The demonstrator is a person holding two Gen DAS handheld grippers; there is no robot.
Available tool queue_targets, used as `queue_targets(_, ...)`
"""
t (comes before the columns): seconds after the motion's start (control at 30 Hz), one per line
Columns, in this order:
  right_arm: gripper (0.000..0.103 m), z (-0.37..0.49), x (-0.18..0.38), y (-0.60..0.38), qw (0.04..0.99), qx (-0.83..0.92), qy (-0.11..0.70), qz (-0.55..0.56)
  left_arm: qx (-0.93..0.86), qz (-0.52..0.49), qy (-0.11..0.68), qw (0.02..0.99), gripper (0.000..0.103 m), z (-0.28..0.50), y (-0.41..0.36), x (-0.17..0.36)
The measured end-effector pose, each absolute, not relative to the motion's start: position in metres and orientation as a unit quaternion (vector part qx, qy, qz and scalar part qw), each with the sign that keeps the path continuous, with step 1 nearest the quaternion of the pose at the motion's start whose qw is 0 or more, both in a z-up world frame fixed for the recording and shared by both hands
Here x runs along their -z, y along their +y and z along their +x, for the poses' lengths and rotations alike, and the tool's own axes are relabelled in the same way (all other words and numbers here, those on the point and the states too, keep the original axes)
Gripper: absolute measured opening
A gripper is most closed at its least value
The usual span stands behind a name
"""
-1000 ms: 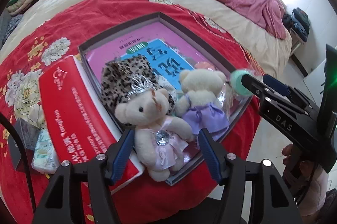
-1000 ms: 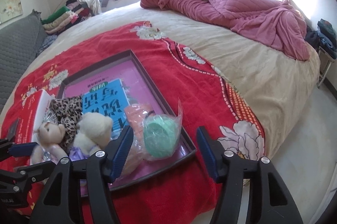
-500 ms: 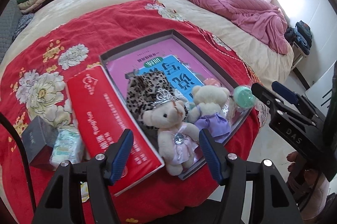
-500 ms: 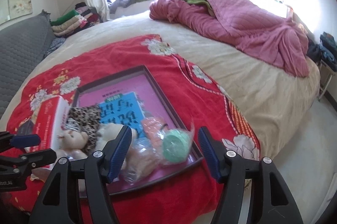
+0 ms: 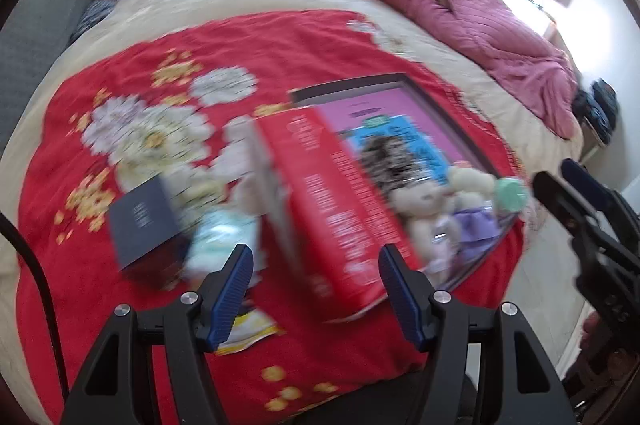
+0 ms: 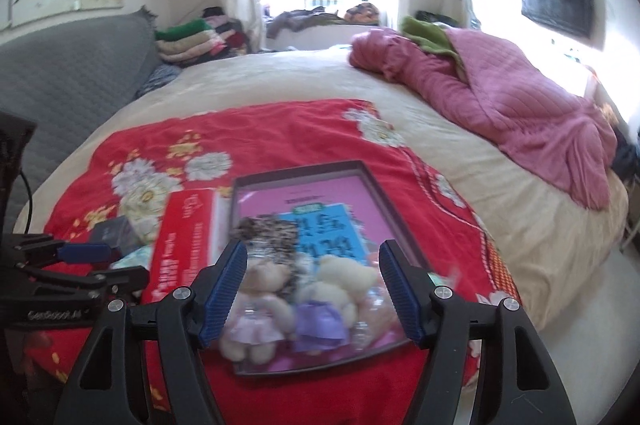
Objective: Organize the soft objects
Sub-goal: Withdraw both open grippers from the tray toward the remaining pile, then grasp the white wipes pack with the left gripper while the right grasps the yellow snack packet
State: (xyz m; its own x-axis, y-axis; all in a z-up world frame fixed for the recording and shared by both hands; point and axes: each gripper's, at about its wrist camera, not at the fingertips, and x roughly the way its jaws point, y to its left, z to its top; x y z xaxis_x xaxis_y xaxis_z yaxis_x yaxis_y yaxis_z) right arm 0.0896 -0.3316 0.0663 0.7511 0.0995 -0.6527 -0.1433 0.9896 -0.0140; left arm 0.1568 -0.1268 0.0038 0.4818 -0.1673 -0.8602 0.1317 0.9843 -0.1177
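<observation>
1. Left wrist view: the left gripper [image 5: 316,287] is open and holds nothing. Two teddy bears [image 5: 448,209] sit in the tray [image 5: 436,105] beside the red box [image 5: 332,209].
2. Right wrist view: the right gripper [image 6: 314,289] has just been opening wider, empty, above the teddy bears [image 6: 296,301].

Two teddy bears [image 6: 298,299] lie side by side in the tray [image 6: 400,225].

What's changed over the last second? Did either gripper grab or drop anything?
Both grippers have pulled back and up from the tray, so more of the bed shows. The right gripper has just been opening its jaws, nothing gripped; the left gripper is open and empty. The two bears, leopard cloth and red box stayed put.
</observation>
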Motion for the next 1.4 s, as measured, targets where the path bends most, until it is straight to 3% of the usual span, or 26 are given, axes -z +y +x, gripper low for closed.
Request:
queue_targets(0.33, 0.07, 0.07, -0.065, -0.274, 0.926, -0.124, 0.35, -0.064, 0.062, -0.09, 0.544, 0.832, 0.065, 0.152, -0.051, 0.036)
queue_targets(0.97, 0.07, 0.057, -0.046, -0.229, 0.903, -0.177, 0.377, -0.106, 0.052, -0.038, 0.585, 0.809, 0.065, 0.204, -0.073, 0.086)
queue_targets(1.1, 0.07, 0.056, -0.038, -0.217, 0.893, -0.19, 0.389, -0.124, 0.064, -0.054, 0.58, 0.81, 0.051, 0.208, -0.065, 0.084)
queue_targets(1.4, 0.071, 0.057, -0.014, -0.175, 0.868, -0.229, 0.413, -0.155, 0.101, -0.107, 0.566, 0.811, 0.046, 0.202, -0.045, 0.07)
